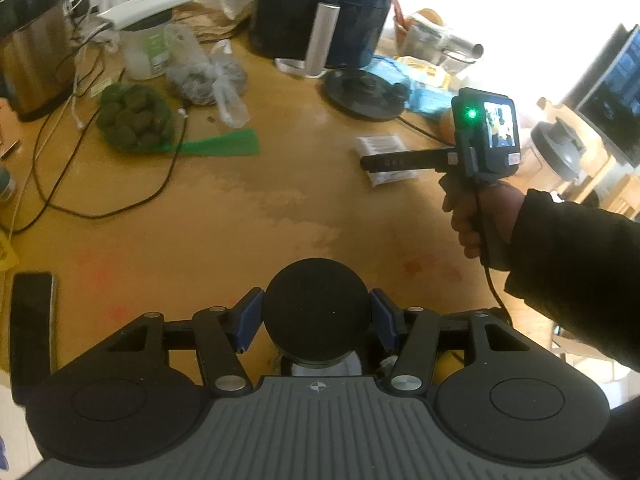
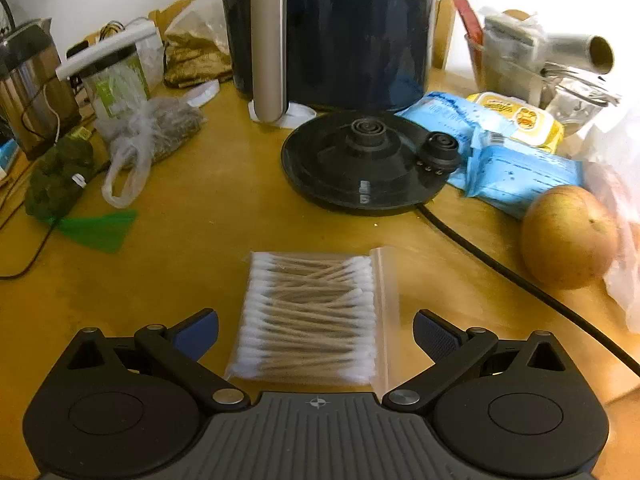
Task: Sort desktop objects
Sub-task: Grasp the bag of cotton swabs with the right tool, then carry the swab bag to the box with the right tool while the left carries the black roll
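My left gripper (image 1: 316, 320) is shut on a round black-lidded jar (image 1: 316, 296); its blue pads (image 1: 249, 320) press the lid from both sides above the wooden table (image 1: 200, 220). A white body shows under the lid. In the right wrist view a clear zip bag of cotton swabs (image 2: 312, 312) lies flat on the table. My right gripper (image 2: 316, 332) hangs just above it, open, with one blue finger on each side of the bag and not touching it. The left wrist view shows that gripper (image 1: 370, 162) in a person's hand (image 1: 476, 216), over the same bag (image 1: 380, 146).
A dark air fryer (image 2: 332, 28) and a black kettle base (image 2: 360, 164) with its cord (image 2: 500, 272) stand behind the bag. An apple (image 2: 568, 236) and blue wipe packs (image 2: 516, 172) lie to the right. A green net bag (image 1: 134, 118), cables (image 1: 100, 208) and a phone (image 1: 32, 320) lie to the left.
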{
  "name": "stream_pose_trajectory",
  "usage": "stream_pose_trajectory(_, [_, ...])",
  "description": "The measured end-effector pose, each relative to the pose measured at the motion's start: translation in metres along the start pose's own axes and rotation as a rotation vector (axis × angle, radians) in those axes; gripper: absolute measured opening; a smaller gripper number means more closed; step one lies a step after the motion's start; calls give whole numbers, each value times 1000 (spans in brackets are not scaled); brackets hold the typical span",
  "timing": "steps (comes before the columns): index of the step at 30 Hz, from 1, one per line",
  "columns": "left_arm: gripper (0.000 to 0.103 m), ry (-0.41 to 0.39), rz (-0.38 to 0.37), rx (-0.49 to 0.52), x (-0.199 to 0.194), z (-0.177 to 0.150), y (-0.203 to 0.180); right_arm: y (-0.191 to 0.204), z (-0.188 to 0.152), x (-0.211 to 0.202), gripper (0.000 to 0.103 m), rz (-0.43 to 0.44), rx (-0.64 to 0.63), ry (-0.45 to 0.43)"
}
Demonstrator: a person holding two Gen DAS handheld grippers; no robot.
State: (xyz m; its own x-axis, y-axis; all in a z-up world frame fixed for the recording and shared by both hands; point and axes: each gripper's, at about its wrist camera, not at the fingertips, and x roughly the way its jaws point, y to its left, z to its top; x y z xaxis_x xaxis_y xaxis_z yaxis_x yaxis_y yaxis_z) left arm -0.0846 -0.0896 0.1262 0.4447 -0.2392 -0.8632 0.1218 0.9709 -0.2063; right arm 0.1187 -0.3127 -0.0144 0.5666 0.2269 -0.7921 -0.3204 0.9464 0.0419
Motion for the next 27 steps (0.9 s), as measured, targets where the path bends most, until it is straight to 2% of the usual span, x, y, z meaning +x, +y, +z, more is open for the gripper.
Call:
stream_pose_trajectory(1, [56,-1,4,-8,-1,-1,1,1,1,3,101,-2,-8,3])
stream_pose_trajectory(3, [56,-3,10,-18,-2,-3,3,3,1,9,85,-20,-23,14])
stream_pose_trajectory(7, [56,-5,21,-33,-3,-5,6,6,-1,10,76,-22,-33,13])
stream_pose_trajectory(12, [56,-23,29,-38,-3,-3,7,5,1,4,75,0,-35,25])
stream_pose_trajectory(15, [56,-51,12,-13,0,3,6,4,4,-15,75,37,-55,14])
stream_pose_trajectory(20, [56,-88,-60,58,9,16,4,0,-6,-77,75,95,-14,-19])
stream_pose_trajectory(23, [56,-105,-105,100,14,20,5,2,-20,-108,75,86,14,-21])
stream_pose_trajectory(27, [56,-109,-181,166,21,18,11,2,-43,-146,75,65,114,-12])
